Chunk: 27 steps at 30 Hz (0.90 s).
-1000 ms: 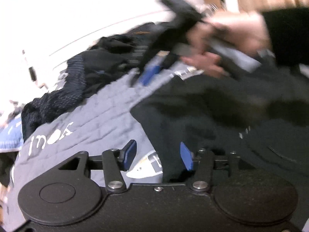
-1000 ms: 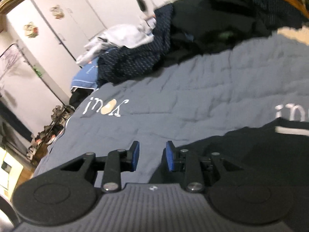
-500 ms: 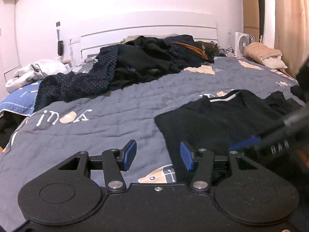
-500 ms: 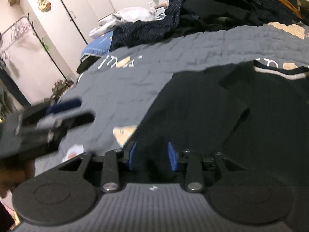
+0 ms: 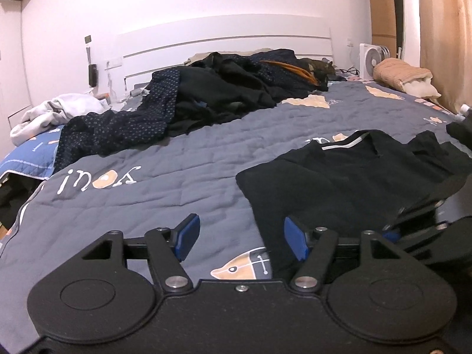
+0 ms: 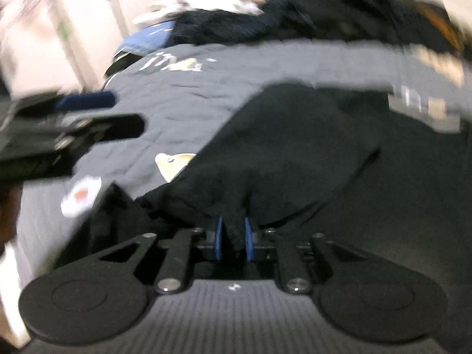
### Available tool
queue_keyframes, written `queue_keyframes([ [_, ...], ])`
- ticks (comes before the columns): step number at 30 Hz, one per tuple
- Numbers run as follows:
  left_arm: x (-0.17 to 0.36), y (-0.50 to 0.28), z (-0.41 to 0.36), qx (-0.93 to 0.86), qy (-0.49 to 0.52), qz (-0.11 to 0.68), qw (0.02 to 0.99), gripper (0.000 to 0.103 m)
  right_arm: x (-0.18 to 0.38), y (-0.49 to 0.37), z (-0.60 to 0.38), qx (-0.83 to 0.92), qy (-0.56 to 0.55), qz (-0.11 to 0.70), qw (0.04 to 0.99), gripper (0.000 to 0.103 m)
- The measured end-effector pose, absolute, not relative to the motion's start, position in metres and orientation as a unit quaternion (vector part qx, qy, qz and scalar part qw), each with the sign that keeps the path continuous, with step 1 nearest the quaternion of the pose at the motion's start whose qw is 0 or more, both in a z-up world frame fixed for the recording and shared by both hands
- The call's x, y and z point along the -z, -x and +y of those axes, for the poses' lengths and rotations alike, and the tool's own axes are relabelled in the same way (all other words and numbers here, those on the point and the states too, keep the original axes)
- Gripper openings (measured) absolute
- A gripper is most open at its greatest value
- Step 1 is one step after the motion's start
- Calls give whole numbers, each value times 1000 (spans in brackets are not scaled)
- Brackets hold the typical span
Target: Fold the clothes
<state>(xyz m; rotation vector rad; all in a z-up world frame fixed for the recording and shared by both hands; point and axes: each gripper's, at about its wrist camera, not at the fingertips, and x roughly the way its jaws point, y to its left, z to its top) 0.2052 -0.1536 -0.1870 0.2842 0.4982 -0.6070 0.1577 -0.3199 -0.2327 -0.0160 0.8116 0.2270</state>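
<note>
A black shirt (image 5: 348, 183) with a white-trimmed collar lies spread on the grey quilted bedspread (image 5: 165, 183). In the left wrist view my left gripper (image 5: 242, 237) hovers open just above the shirt's near left edge, nothing between its blue pads. The right gripper's dark body shows at that view's right edge. In the blurred right wrist view my right gripper (image 6: 231, 237) is shut on a bunched fold of the black shirt (image 6: 295, 153), lifted off the bed. The left gripper (image 6: 85, 118) appears there at the left, apart from the cloth.
A heap of dark clothes (image 5: 218, 94) and a dotted navy garment (image 5: 124, 126) lie toward the white headboard (image 5: 224, 41). A white garment (image 5: 56, 112) sits at the left edge, a beige pillow (image 5: 404, 76) and a fan (image 5: 373, 59) at the back right.
The right gripper has closed on the shirt's near edge and pulled it up into a bunch. The left gripper has stayed open over the shirt's left edge.
</note>
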Motion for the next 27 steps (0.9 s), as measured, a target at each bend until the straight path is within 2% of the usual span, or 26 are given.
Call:
queue_keyframes([
  [3, 189, -204, -157, 300, -147, 246, 910, 63, 225, -138, -303, -129, 155, 362, 910, 15],
  [4, 190, -204, -158, 303, -150, 248, 908, 63, 225, -136, -302, -131, 167, 363, 907, 16],
  [12, 206, -196, -176, 324, -197, 263, 887, 63, 229, -139, -322, -138, 100, 429, 887, 20],
  [15, 206, -197, -175, 321, -187, 264, 890, 63, 216, -144, -352, -124, -25, 410, 903, 27],
  [19, 204, -195, -178, 321, -190, 258, 891, 63, 214, -160, -385, -96, -164, 379, 906, 29],
  [22, 205, -197, -181, 318, -193, 258, 892, 63, 228, -175, -383, -99, -178, 383, 901, 29],
  [27, 200, -199, -185, 310, -187, 251, 898, 63, 256, -192, -369, -92, -142, 424, 890, 29],
])
